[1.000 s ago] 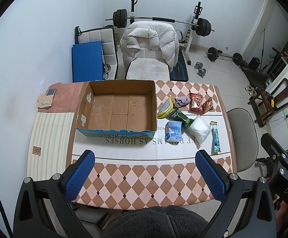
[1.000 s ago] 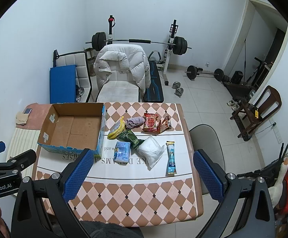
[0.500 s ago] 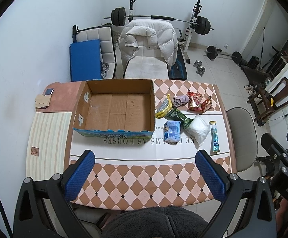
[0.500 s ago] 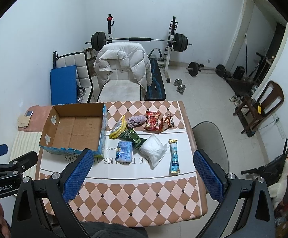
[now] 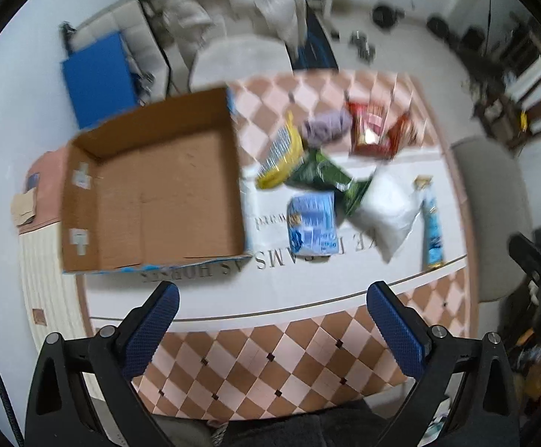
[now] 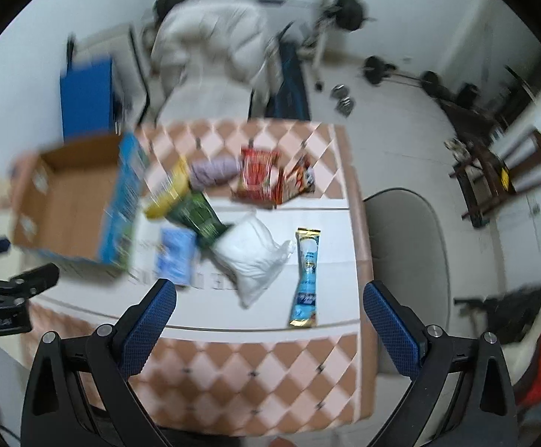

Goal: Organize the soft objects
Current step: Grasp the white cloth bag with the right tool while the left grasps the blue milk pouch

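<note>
An open, empty cardboard box (image 5: 151,186) (image 6: 65,205) sits on the left of the checkered table (image 5: 263,357). To its right lie soft packs: a yellow bag (image 5: 281,156), a purple cloth (image 5: 326,126), a green pack (image 5: 326,178), a blue pack (image 5: 313,223), a white pouch (image 5: 386,212) (image 6: 252,253), red snack bags (image 5: 375,134) and a long blue sachet (image 5: 432,223) (image 6: 306,279). My left gripper (image 5: 270,320) is open and empty above the table's near part. My right gripper (image 6: 268,316) is open and empty, near the sachet and the white pouch. Both views are blurred.
A grey chair (image 6: 404,260) stands at the table's right side. A chair with a white jacket (image 5: 240,11) and a blue pad (image 5: 99,74) stand behind the table. Gym weights (image 6: 382,70) and a wooden chair (image 6: 509,171) are further back right.
Both grippers have dropped much closer to the table and tilted down; the box and packs now look far larger. Both stay open and empty.
</note>
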Available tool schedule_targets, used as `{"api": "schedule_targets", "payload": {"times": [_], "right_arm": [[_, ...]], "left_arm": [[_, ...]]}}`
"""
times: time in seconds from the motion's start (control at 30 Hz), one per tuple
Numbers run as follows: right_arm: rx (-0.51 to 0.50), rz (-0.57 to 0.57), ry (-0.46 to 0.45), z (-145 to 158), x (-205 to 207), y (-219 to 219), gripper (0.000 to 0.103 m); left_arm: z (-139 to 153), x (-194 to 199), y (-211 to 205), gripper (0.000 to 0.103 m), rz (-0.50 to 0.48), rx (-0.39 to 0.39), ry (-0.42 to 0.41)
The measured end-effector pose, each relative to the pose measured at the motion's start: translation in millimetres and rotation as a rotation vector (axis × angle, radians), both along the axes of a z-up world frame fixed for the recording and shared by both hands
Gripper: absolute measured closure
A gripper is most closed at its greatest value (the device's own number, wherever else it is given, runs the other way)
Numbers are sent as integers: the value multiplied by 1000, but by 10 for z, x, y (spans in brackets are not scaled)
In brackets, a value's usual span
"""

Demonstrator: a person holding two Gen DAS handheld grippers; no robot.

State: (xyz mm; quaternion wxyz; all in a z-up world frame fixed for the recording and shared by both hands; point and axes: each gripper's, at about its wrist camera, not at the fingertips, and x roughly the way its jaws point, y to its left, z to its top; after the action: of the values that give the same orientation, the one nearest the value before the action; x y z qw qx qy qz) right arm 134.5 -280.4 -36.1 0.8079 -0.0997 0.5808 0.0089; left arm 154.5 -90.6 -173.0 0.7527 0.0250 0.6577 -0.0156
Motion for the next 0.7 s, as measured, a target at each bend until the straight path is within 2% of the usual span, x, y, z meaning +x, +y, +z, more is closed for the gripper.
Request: {"api": "schedule_targets", "payload": {"times": [0.17,0.27,0.33,0.47,0.5,0.57,0.6,0.7], "right_arm": [[-21,142,175,-1196,664,-18,1],[-61,235,263,-1869,939,100,1],[-40,271,324,-2197,1044,179,1],[18,319,455,-2658,1125,295,1],[-19,315,469,-2766,1124,297,1],[-44,271,481,-2861,1133,217,15],[-6,215,490,-2870,1139,100,17],[95,22,557,-2916,1123,-276,22]], "left_arm": [[-850,212,-272,0,-25,43,144],[-1181,304,-334,2,-17,61,199],[-1310,335,-360,2,-10,63,219],[-1508,390,-405,5,-3,51,251],[-1553,408,-409,9,0,45,259],[-1643,473,-407,17,8,38,279],[-1679,506,-415,21,12,33,289],[-1783,601,-463,22,27,3,311]]}}
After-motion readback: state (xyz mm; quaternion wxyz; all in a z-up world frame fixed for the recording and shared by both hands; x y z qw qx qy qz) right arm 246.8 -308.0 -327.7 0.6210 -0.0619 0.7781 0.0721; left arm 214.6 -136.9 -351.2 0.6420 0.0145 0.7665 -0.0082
